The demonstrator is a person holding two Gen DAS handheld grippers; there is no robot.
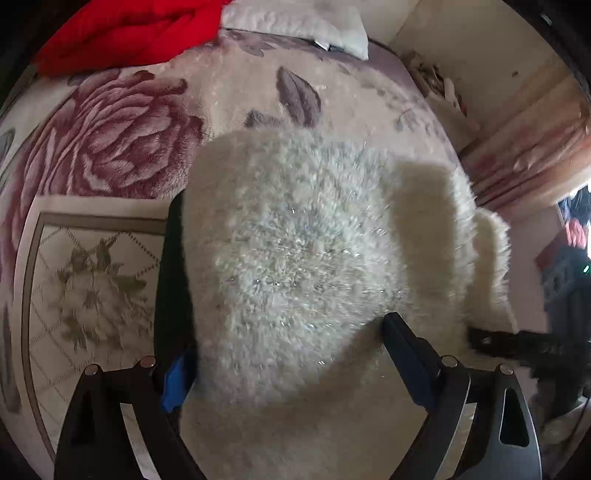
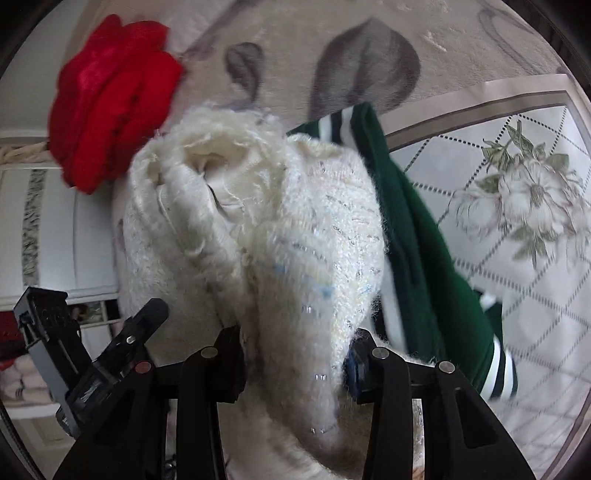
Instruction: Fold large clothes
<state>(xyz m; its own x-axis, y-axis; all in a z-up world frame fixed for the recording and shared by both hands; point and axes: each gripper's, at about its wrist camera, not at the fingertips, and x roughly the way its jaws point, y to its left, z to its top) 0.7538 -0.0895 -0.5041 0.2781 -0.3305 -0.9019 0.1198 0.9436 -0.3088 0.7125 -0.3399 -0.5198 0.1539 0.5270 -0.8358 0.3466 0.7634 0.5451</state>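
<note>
Left gripper (image 1: 280,295): fingers spread wide, clamped around a thick bundle of the fuzzy white sweater (image 1: 295,240).
Right gripper (image 2: 295,354): fingers part-closed, pinching a fold of the same sweater (image 2: 258,229).
Sweater: held above the floral bed blanket (image 1: 122,125), bunched between both grippers.
Green striped garment (image 2: 417,258): just beside the sweater, on the blanket.
Red garment (image 1: 122,29): at the bed's far edge.
White pillow (image 1: 295,22): far edge too.
</note>
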